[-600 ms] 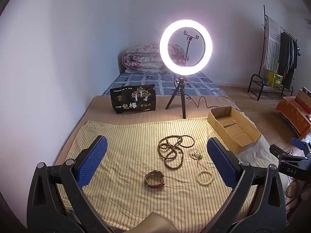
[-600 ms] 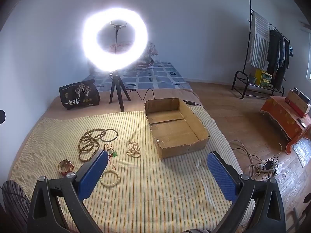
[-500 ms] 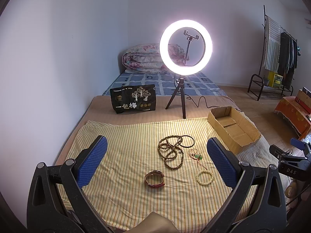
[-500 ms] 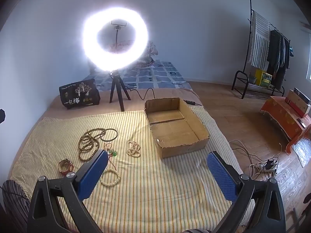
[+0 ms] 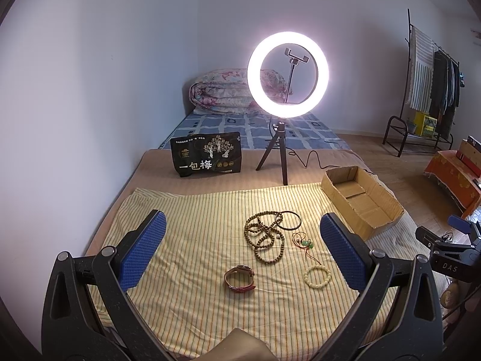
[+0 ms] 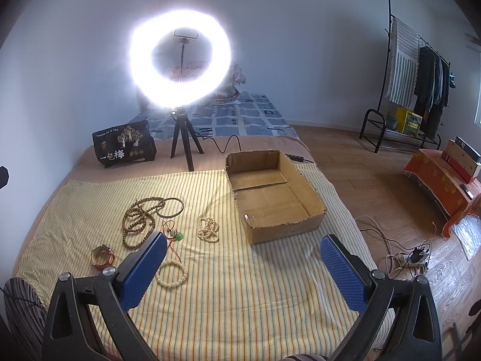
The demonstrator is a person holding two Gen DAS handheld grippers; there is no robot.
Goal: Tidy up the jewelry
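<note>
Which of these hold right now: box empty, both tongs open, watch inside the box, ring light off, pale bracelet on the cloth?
1. The cardboard box holds no jewelry. True.
2. Both the left tongs and the right tongs are open and hold nothing. True.
3. The red-strap watch lies inside the box. False: it lies on the striped cloth.
4. The ring light is off. False: it glows brightly.
5. The pale bead bracelet lies on the cloth. True.

walls: white | floor (image 6: 375, 180): wood | ring light (image 5: 288, 74) (lit) | clothes rack (image 5: 427, 90)
</note>
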